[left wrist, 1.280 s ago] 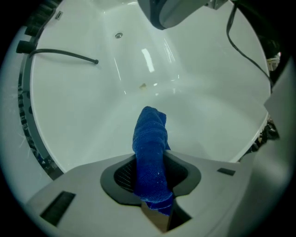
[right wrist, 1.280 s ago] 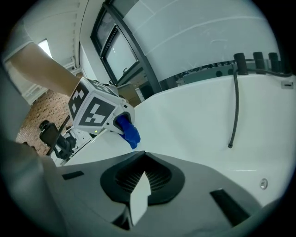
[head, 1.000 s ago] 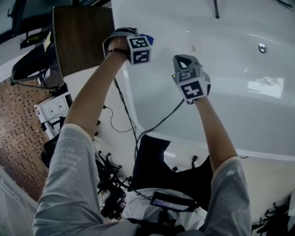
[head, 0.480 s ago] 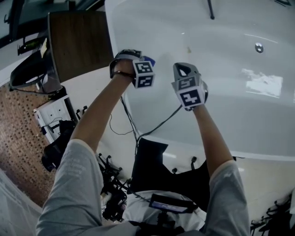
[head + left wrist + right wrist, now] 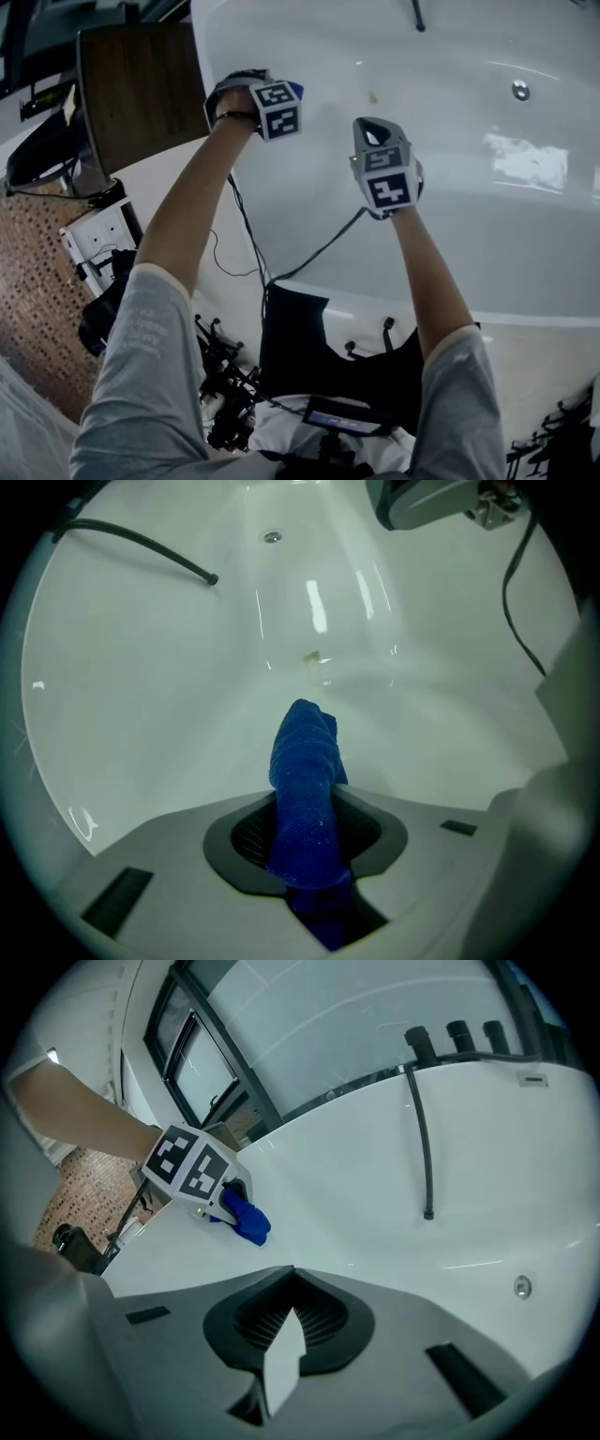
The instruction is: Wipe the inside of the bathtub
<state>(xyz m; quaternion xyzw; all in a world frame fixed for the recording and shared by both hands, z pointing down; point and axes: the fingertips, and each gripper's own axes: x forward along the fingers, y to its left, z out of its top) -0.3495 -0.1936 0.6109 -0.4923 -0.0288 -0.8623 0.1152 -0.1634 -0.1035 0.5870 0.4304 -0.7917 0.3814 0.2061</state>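
Wiping appears hardly begun: left gripper (image 5: 309, 855) is clamping rumpled blue cloth (image 5: 305, 771) projecting ahead of its fingers (image 5: 377, 829) toward glossy white bathtub (image 5: 141, 696), while right gripper (image 5: 281, 1354) is idling closed, empty.

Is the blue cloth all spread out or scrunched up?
Scrunched up. The blue cloth is a narrow wad pinched in the left claw, poking toward the bathtub.
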